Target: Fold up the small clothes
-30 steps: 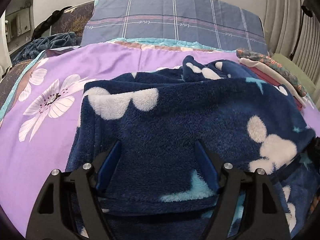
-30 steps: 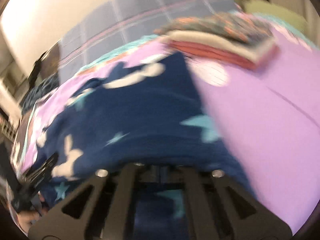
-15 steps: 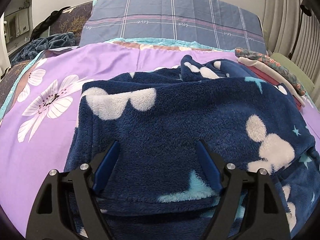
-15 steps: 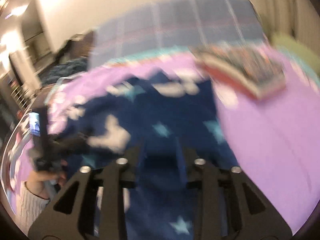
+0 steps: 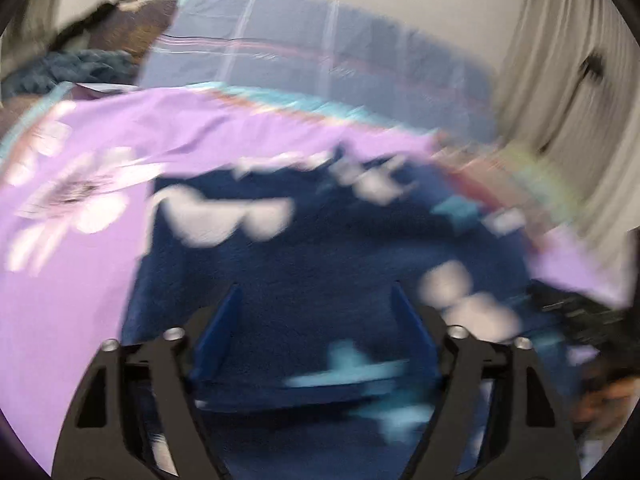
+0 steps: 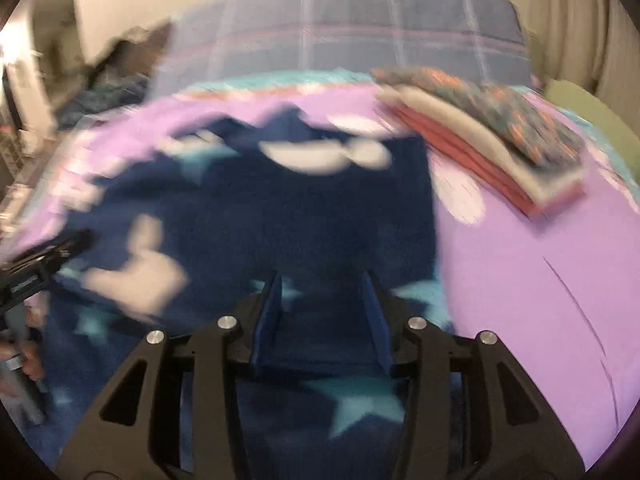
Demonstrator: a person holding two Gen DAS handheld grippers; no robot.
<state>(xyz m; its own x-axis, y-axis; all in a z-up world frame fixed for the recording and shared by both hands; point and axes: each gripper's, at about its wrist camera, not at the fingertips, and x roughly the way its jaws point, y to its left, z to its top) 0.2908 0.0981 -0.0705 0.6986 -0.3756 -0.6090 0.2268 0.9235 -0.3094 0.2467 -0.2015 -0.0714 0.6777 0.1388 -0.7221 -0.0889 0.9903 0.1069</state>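
Nearest, the left gripper [image 5: 316,300] hangs over the navy fleece garment [image 5: 320,256], jaws closing, pads clear of it. The right gripper [image 6: 324,284] is released, jaws opening, above the same garment, which is spread on the purple bedsheet [image 6: 520,280]. Beyond lies a folded stack [image 6: 480,136].
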